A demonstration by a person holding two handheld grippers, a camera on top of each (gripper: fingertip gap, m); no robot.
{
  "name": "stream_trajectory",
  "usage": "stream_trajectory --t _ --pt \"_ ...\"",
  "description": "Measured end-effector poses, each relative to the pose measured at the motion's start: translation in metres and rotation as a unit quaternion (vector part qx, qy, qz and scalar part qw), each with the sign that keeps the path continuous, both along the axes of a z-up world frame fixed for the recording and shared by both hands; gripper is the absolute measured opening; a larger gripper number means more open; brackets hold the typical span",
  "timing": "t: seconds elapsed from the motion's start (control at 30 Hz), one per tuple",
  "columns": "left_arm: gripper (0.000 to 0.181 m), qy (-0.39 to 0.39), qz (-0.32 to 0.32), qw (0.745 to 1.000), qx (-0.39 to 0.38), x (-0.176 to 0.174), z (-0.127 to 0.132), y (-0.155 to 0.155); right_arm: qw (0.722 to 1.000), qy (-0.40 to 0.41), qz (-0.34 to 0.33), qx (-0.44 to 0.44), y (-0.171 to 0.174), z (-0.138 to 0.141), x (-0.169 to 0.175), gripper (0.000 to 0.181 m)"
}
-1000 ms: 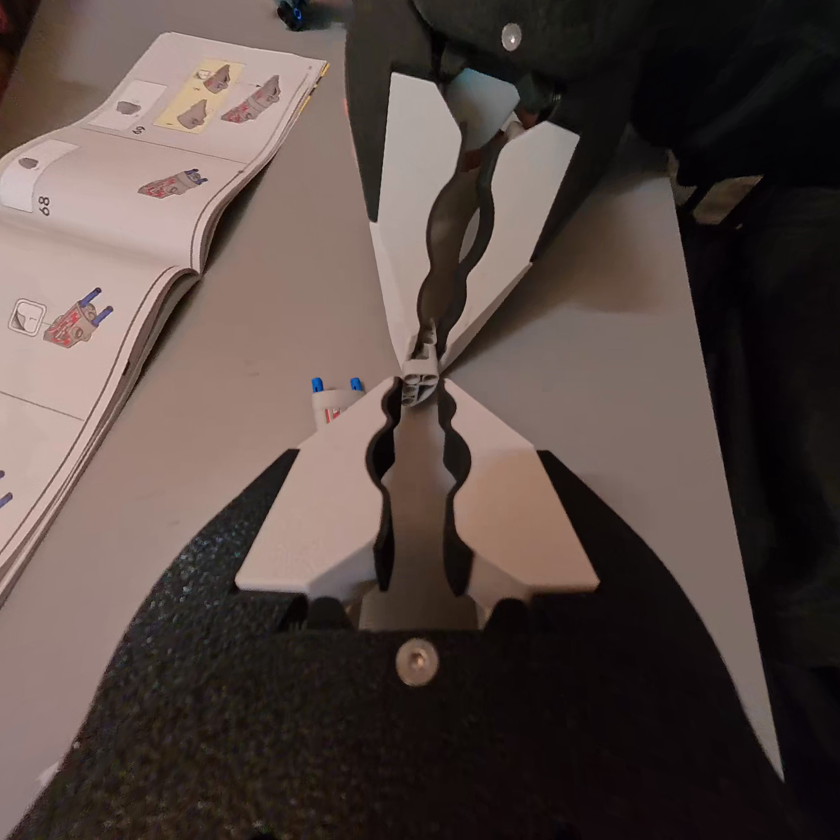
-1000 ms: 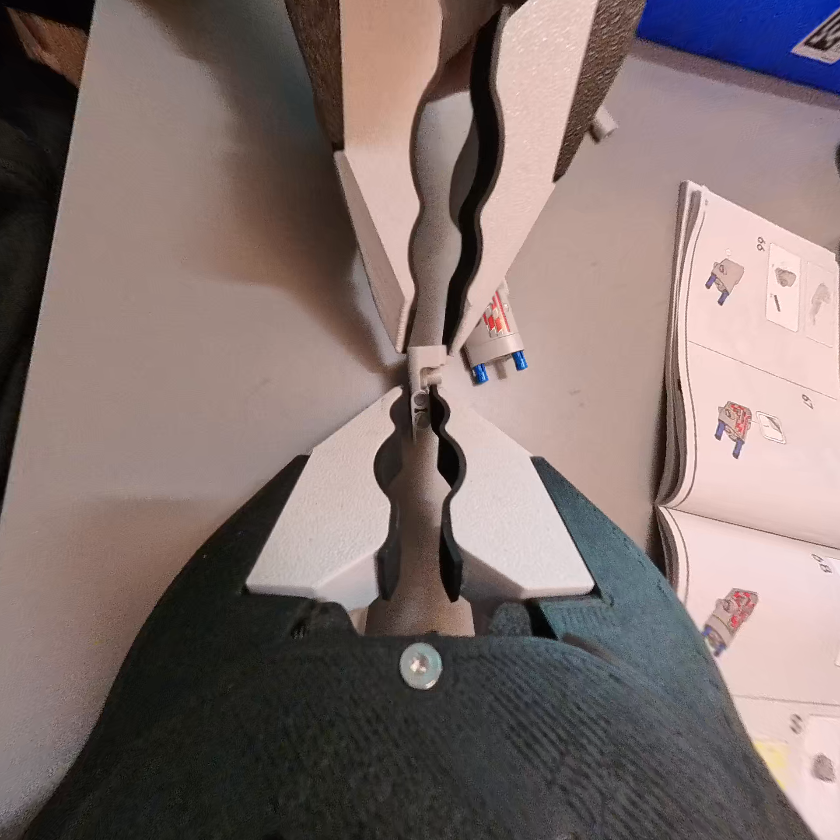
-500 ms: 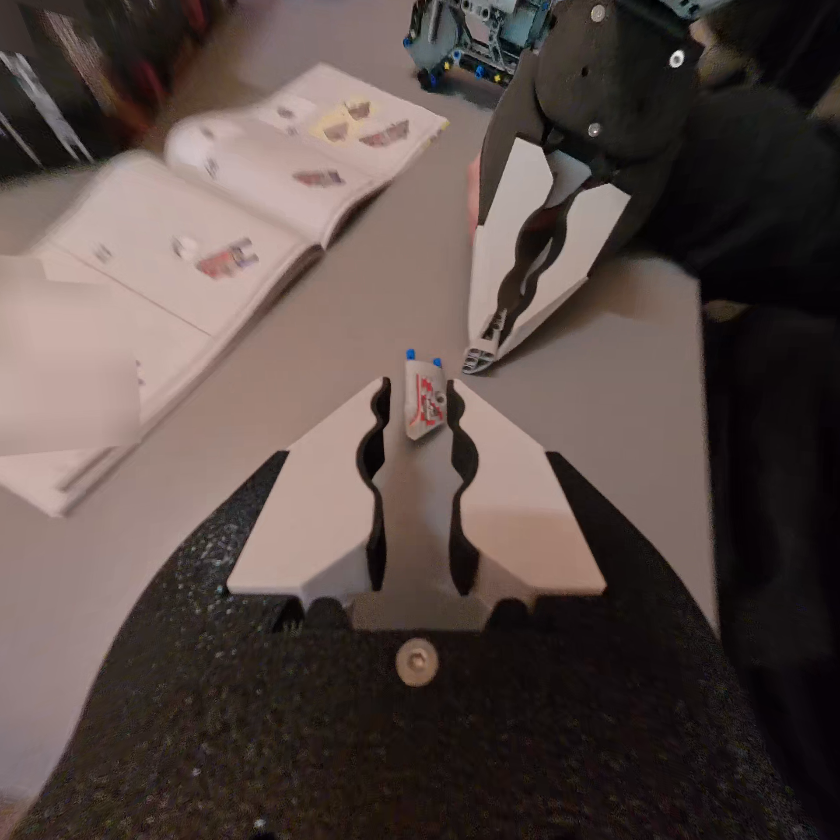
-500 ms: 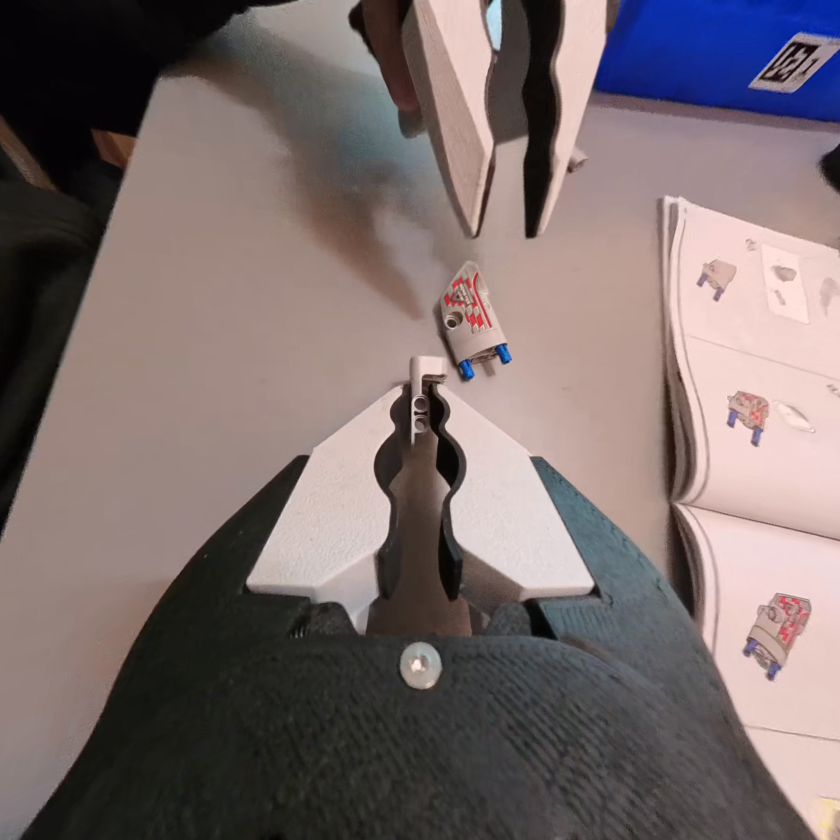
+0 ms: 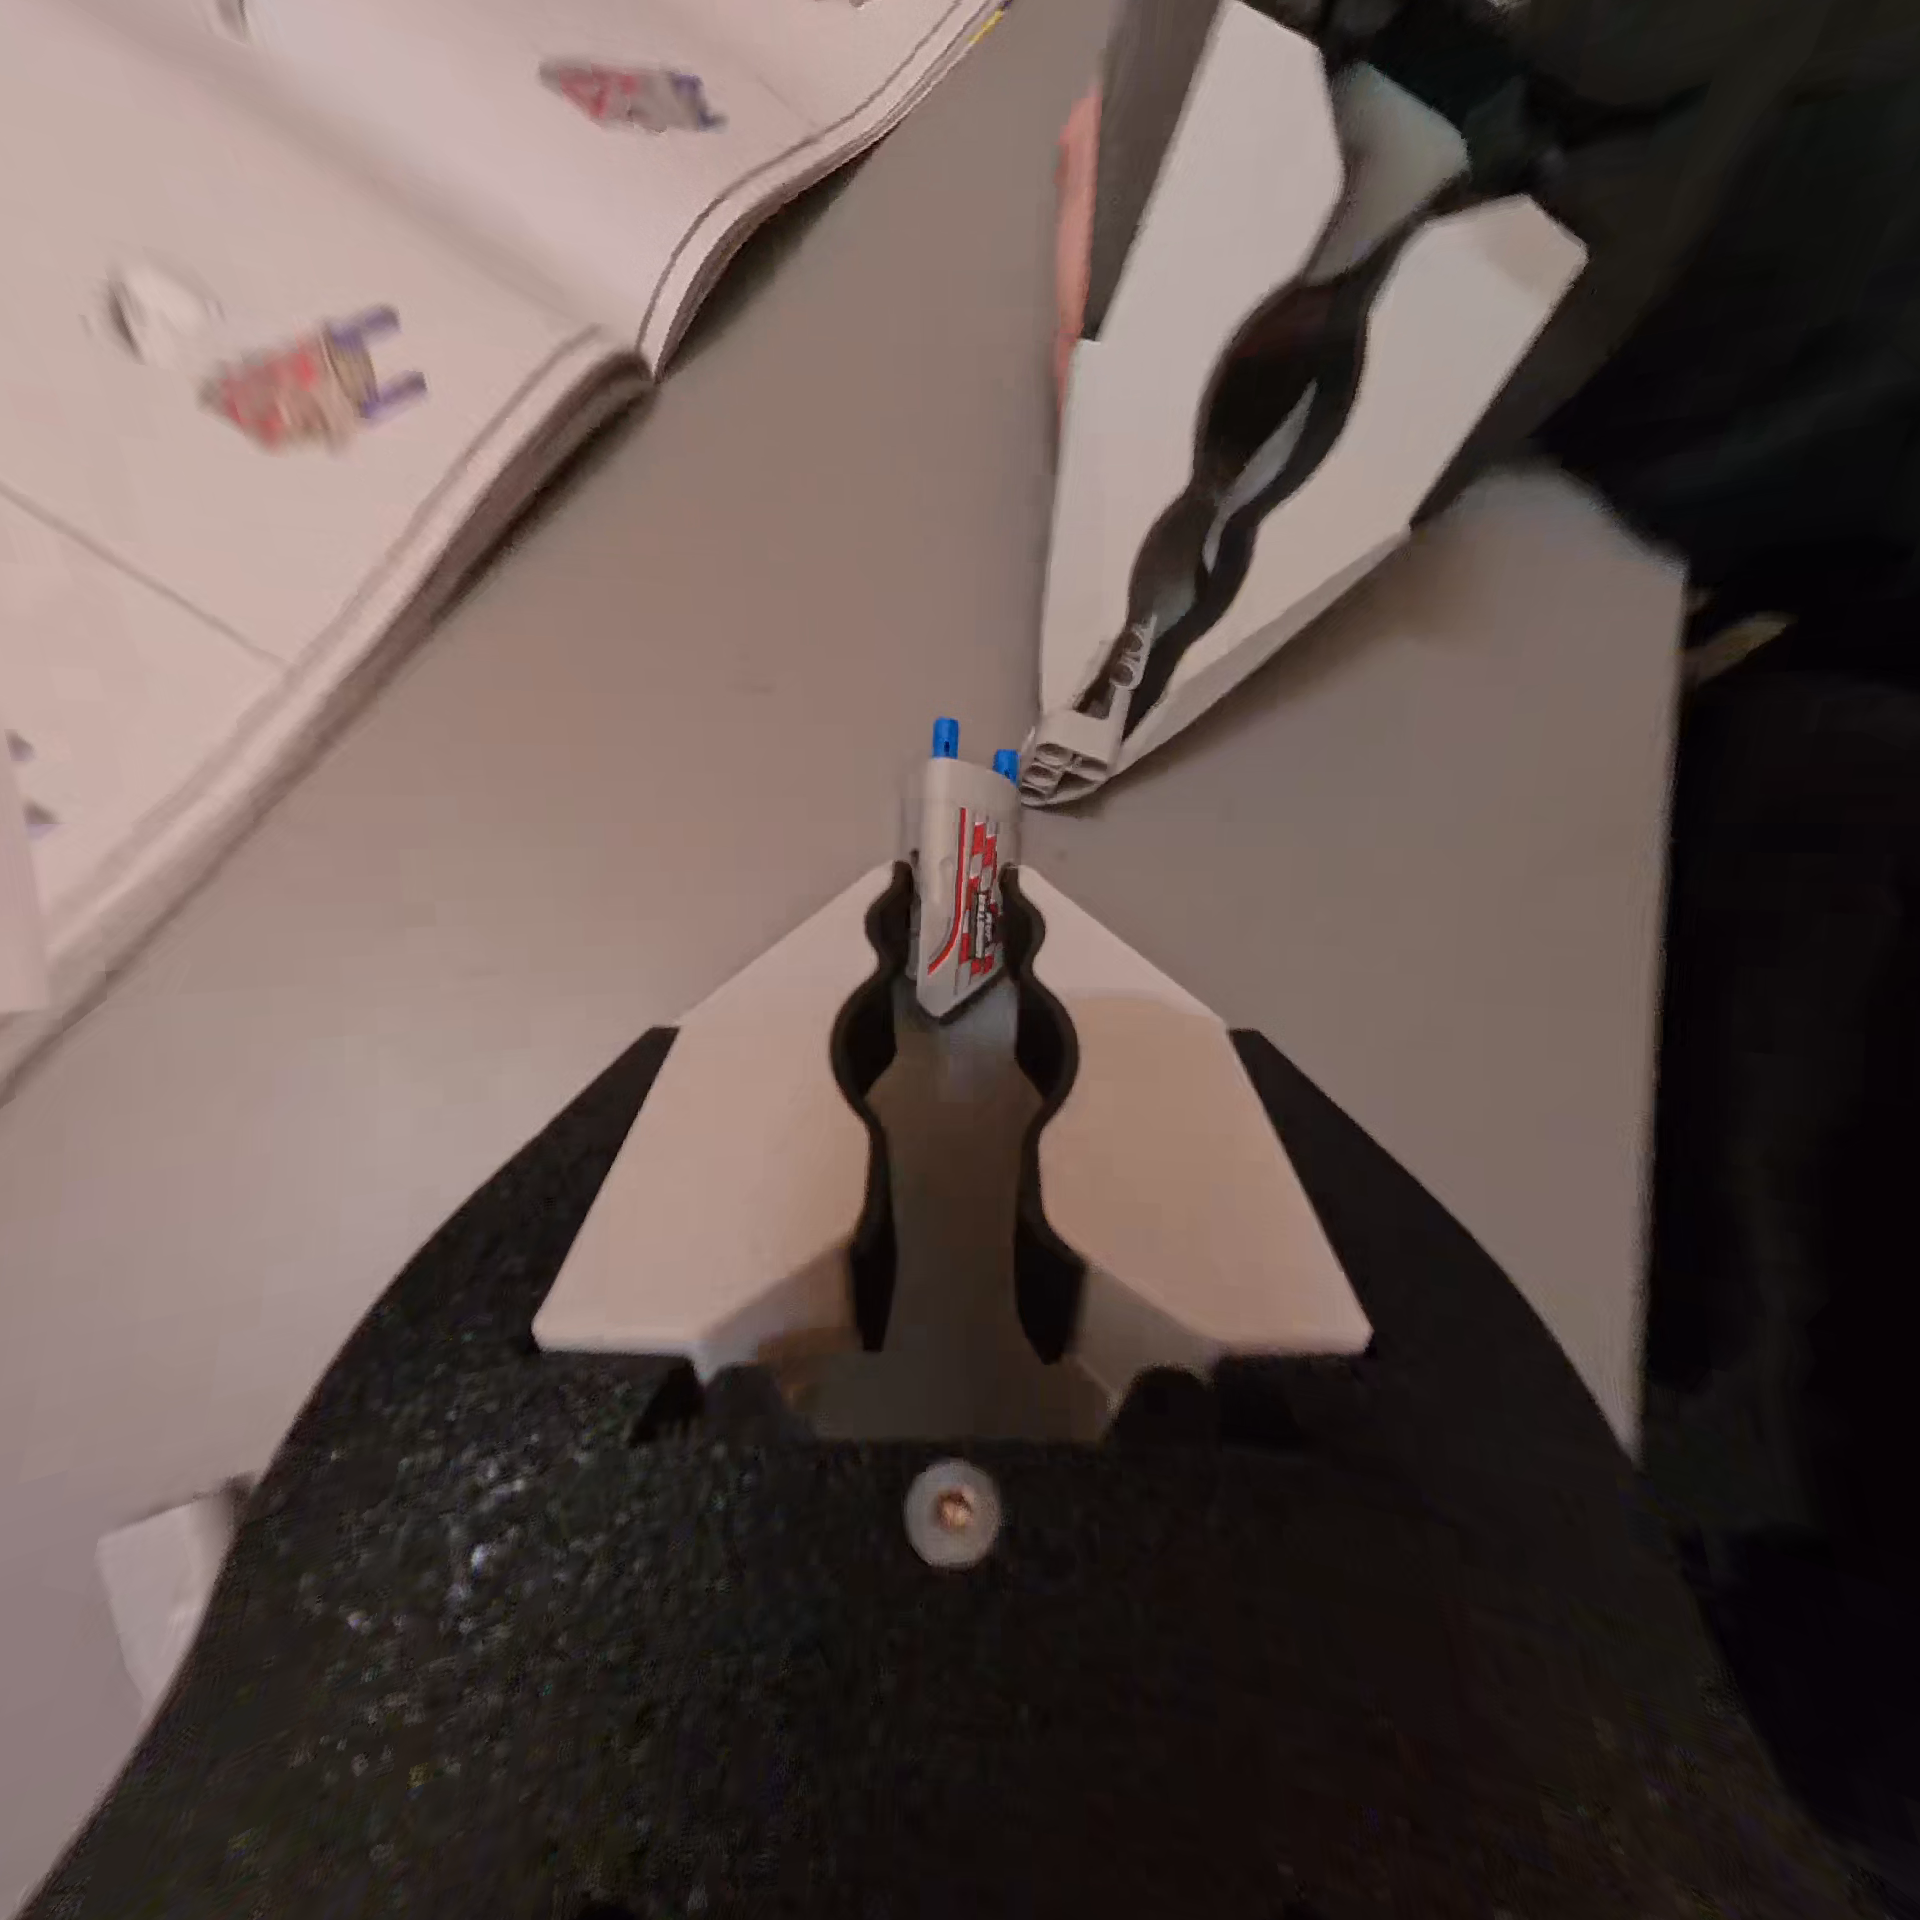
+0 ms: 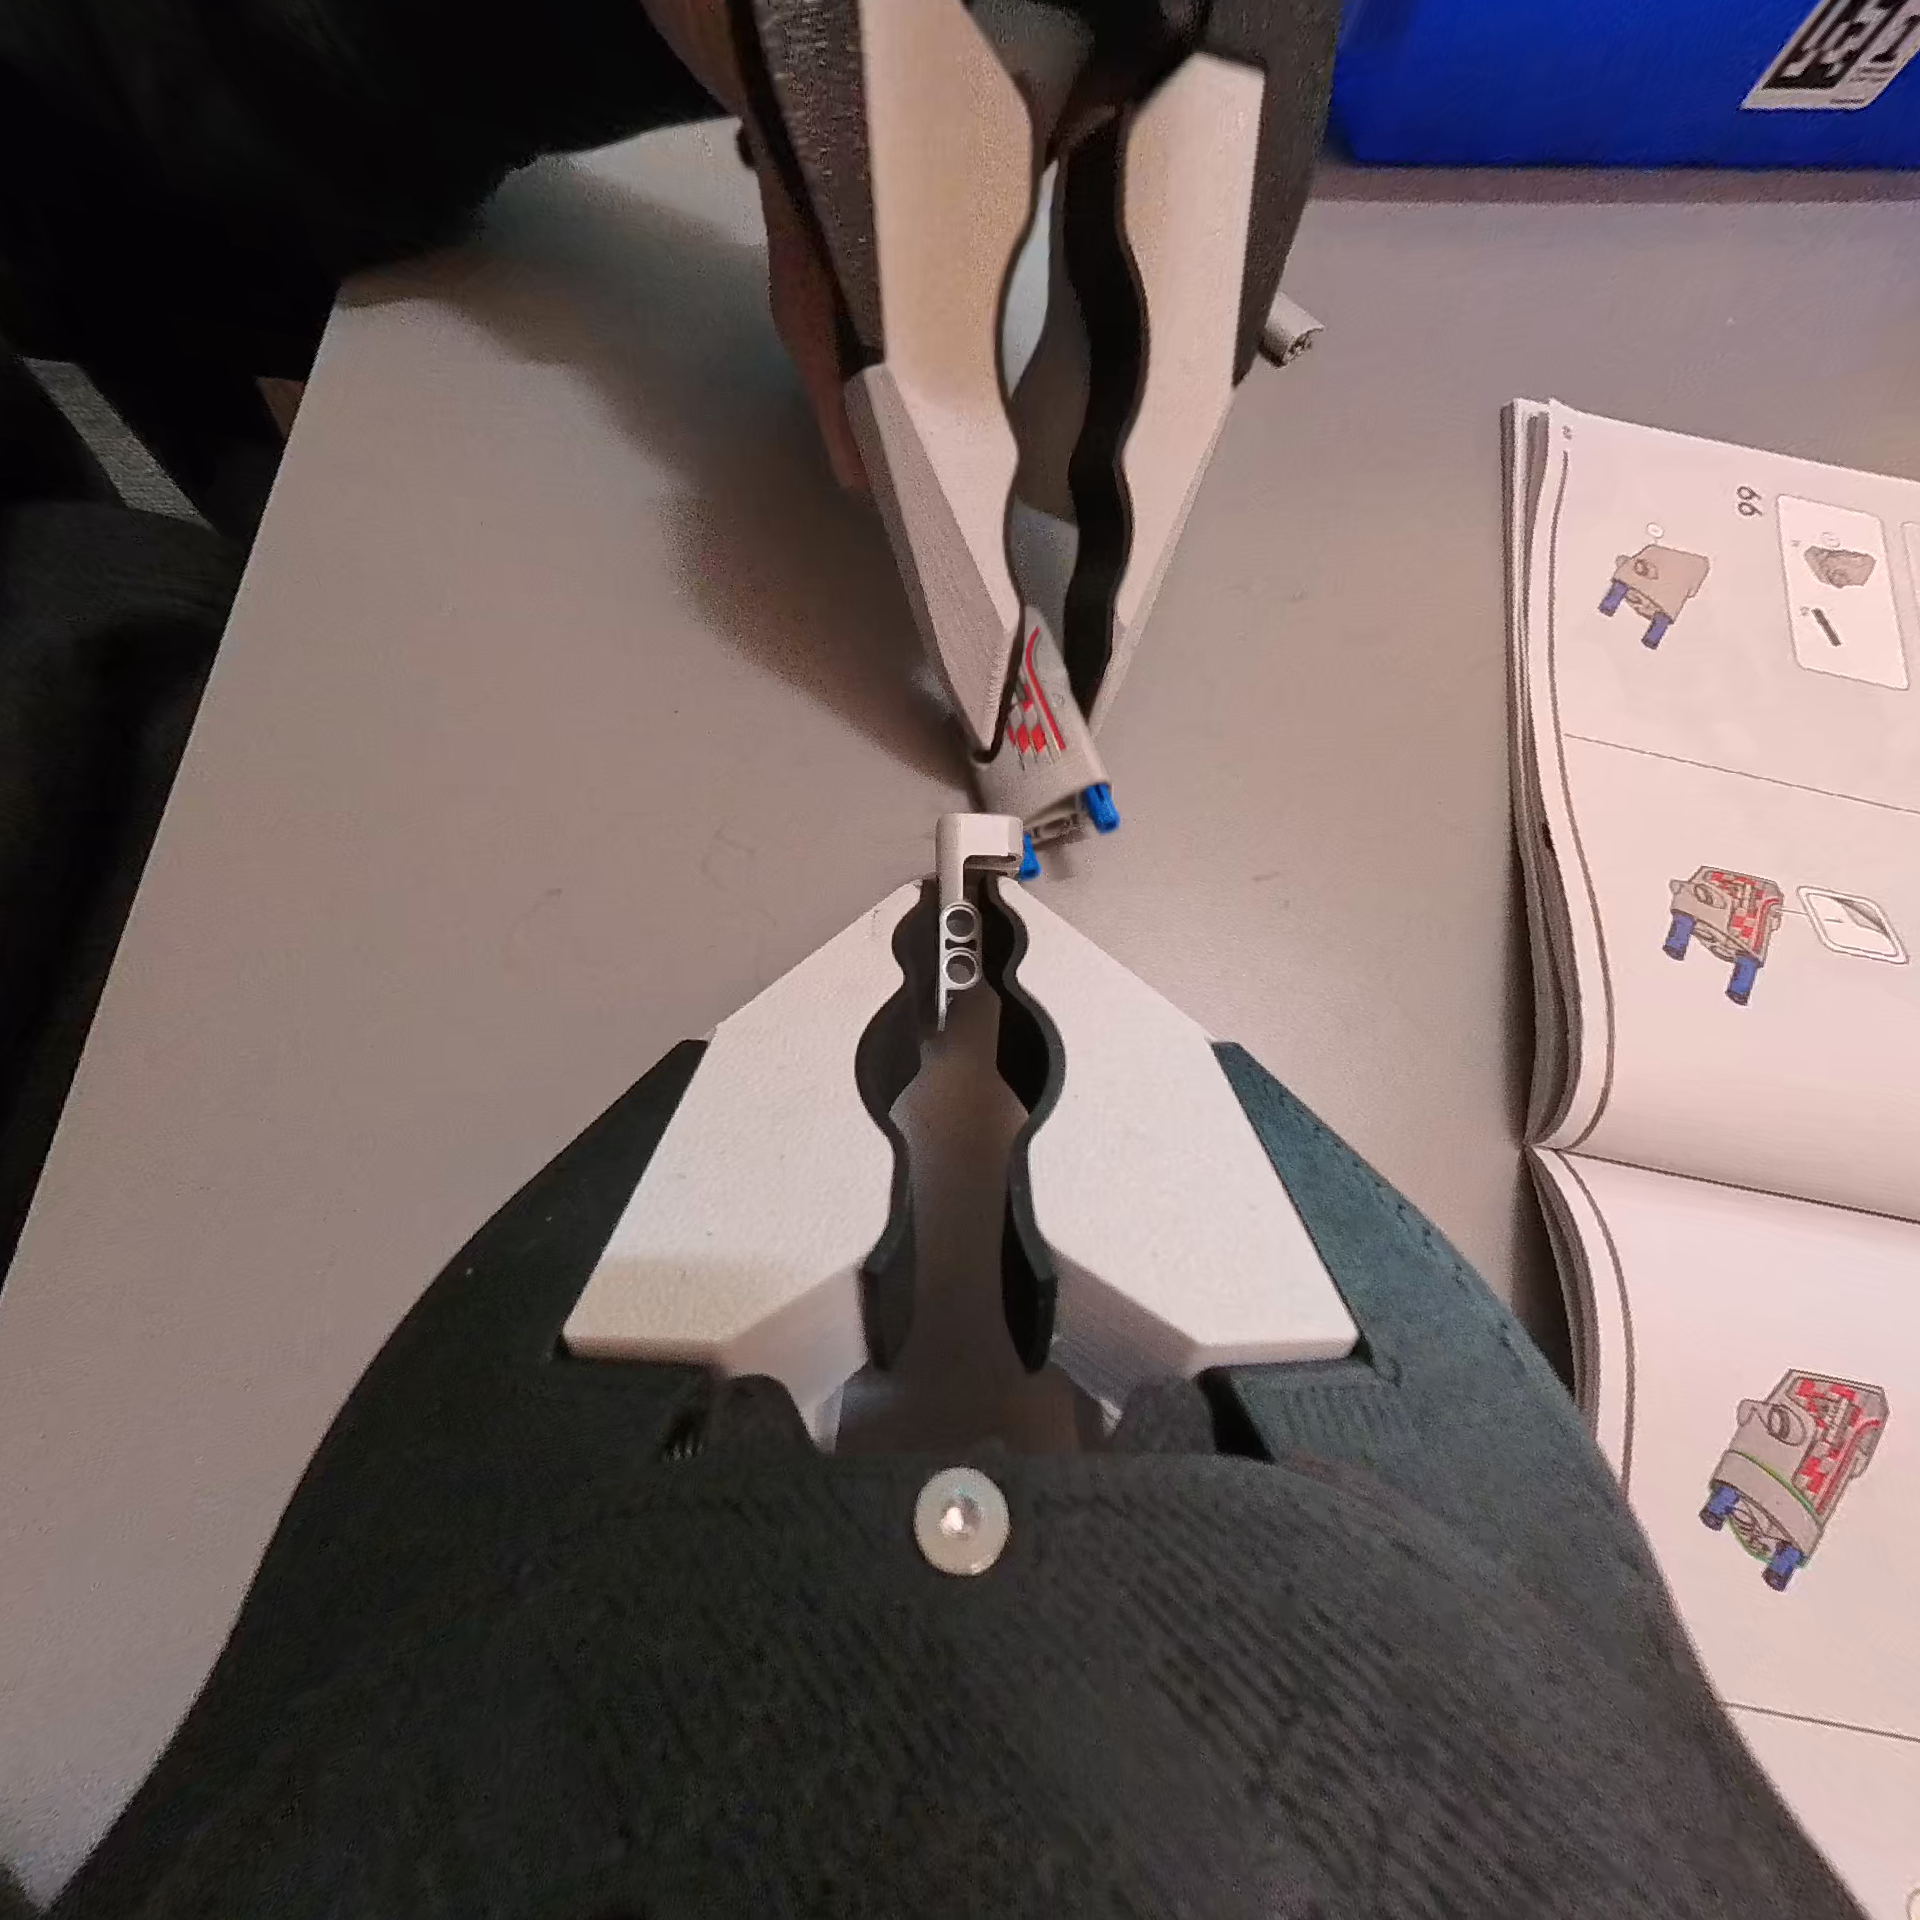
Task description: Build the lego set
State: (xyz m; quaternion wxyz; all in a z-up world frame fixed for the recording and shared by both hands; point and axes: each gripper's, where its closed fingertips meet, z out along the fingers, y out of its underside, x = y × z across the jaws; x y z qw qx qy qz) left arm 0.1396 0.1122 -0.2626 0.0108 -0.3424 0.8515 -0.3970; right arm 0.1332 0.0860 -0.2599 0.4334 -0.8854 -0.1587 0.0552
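A small grey piece with a red-and-white sticker and two blue pins (image 5: 961, 883) sits between the fingertips of my left gripper (image 5: 964, 885), which is shut on it low over the grey table (image 5: 520, 935). In the right wrist view the same piece (image 6: 1039, 753) shows in my left gripper (image 6: 1039, 727), which reaches in from above. My right gripper (image 6: 961, 894) is shut on a grey L-shaped beam (image 6: 961, 935). The beam's bent end almost touches the near blue pin (image 6: 1029, 860). In the left wrist view the beam (image 5: 1070, 769) sticks out of my right gripper (image 5: 1091, 727).
An open instruction booklet lies at the left in the left wrist view (image 5: 312, 312) and at the right in the right wrist view (image 6: 1714, 831). A blue bin (image 6: 1558, 83) stands at the back. A small grey part (image 6: 1288, 338) lies behind my left gripper. The table edge (image 5: 1662, 935) is close. Both grippers' tips are close together, under 4 cm apart.
My left gripper let go of the grey beam, pulled back, then moved onto the stickered piece and shut on it. My right gripper has kept the beam and now holds it at the piece's pins.
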Motion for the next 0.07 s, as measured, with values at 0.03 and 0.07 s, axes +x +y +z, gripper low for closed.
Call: stream_trajectory --t 0.03,0.07 --pt "0.013 -0.045 -0.018 0.998 0.027 0.0017 0.0013 0.0027 1.0 0.0 -0.003 0.0 -0.0001 0.0 0.0003 0.007" --pt "0.013 -0.095 -0.039 0.993 0.06 0.003 0.0027 0.0058 1.0 0.003 -0.006 -0.001 -0.0004 0.0001 0.0007 0.006"
